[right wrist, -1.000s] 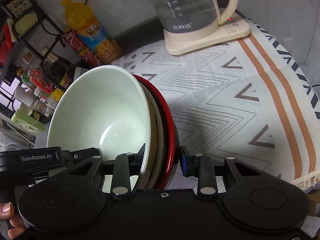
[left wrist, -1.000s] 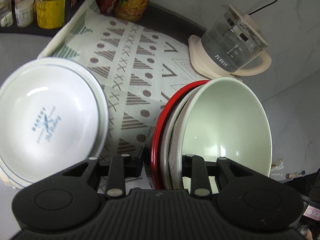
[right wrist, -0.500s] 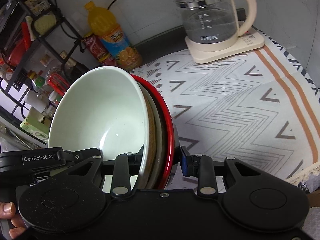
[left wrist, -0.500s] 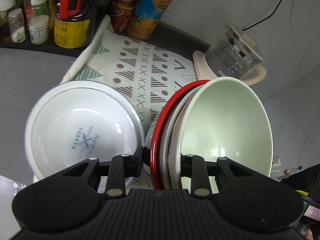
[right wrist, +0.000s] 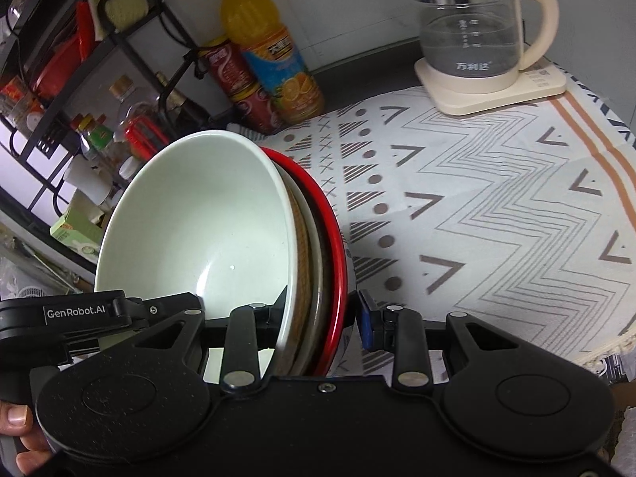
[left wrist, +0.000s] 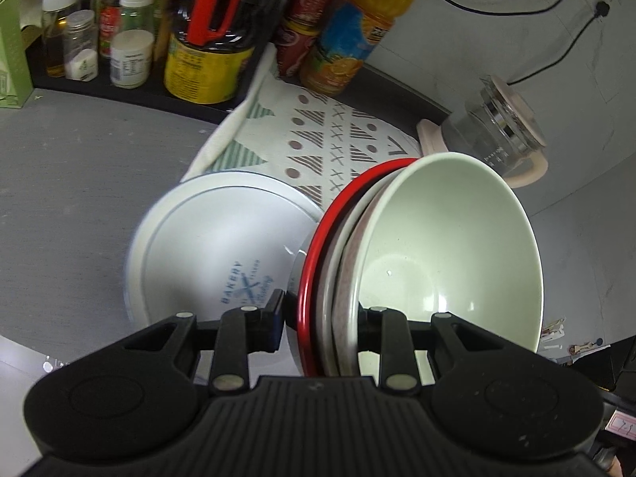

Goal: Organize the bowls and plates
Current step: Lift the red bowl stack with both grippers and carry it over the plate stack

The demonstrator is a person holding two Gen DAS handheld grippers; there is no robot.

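While both tongs (left wrist: pixel 320 318) clamp bowl stack (left wrist: pixel 445 254).

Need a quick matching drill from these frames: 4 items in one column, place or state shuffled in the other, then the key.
Items
1. pale green bowl
2. red-rimmed dish
3. white bakery plate
4. glass kettle

Place or state
A. lying flat on the counter
B. on its cream base at the back
C. innermost of the held stack
D. outermost of the held stack

Pairs: 1-C, 2-D, 3-A, 4-B
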